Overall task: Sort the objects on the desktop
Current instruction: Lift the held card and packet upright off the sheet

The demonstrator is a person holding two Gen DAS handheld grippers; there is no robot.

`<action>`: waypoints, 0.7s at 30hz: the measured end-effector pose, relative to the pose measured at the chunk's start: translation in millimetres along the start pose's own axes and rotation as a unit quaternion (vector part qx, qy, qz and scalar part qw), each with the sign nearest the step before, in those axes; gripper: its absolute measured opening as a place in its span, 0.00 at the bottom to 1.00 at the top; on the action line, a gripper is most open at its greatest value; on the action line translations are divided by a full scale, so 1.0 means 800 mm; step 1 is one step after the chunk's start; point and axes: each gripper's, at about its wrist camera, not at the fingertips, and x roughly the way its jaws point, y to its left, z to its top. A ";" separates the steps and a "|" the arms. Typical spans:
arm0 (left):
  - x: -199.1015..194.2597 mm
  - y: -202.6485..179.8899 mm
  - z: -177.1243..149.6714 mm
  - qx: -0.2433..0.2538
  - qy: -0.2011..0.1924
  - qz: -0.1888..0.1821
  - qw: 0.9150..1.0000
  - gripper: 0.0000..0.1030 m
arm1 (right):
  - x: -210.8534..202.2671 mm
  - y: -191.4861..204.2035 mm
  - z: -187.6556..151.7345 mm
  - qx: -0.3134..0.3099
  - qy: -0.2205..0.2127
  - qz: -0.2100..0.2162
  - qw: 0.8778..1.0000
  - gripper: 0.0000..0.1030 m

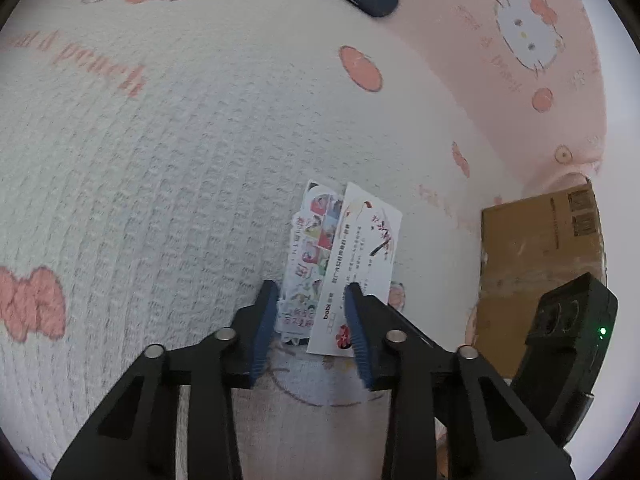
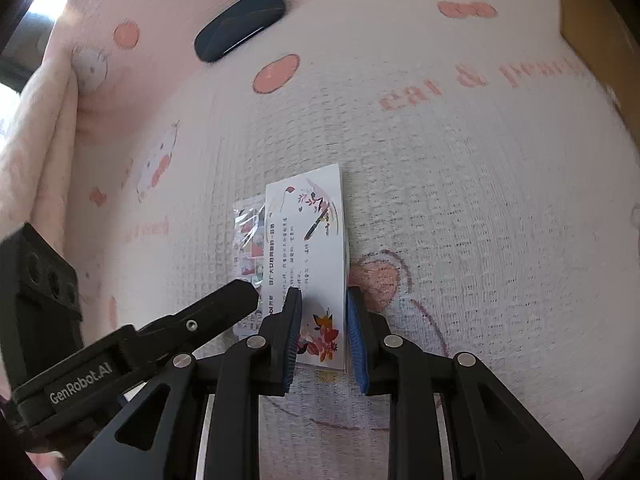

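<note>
So the white card (image 2: 308, 240) with the flower print and Chinese text is the thing to look at, everything else is placed off that. It lies on a Hello Kitty blanket (image 1: 160, 140), and a colourful sticker pack (image 1: 312, 248) in clear plastic is tucked partly under its left side, sticking out past that edge.

The right gripper (image 2: 322, 296) sits over the near end of the white card. Its left finger overlaps the card's face and its right finger is just beside the card's right edge, with the flower corner showing in the narrow gap between the blue pads. The jaws are close together, but honestly I can't tell if they're clamping the card or only resting over it.

The left gripper (image 1: 310, 292) comes in from the card's left. The near end of the sticker pack fills most of the gap between its fingers, and its right fingertip sits on top of the white card. The jaws are partway apart, and I can't tell whether the pads are pressing on the pack or just straddling it.

Well beyond the far end of the card is a dark blue oval case (image 2: 240, 28), lying apart from everything. Off to the card's right, near the blanket's edge, is a brown cardboard box (image 1: 540, 248)
</note>
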 end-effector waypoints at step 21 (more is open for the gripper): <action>-0.051 -0.027 -0.019 -0.018 -0.029 -0.048 0.998 0.10 | -0.065 0.039 -0.004 -0.083 -0.040 -0.039 0.995 0.15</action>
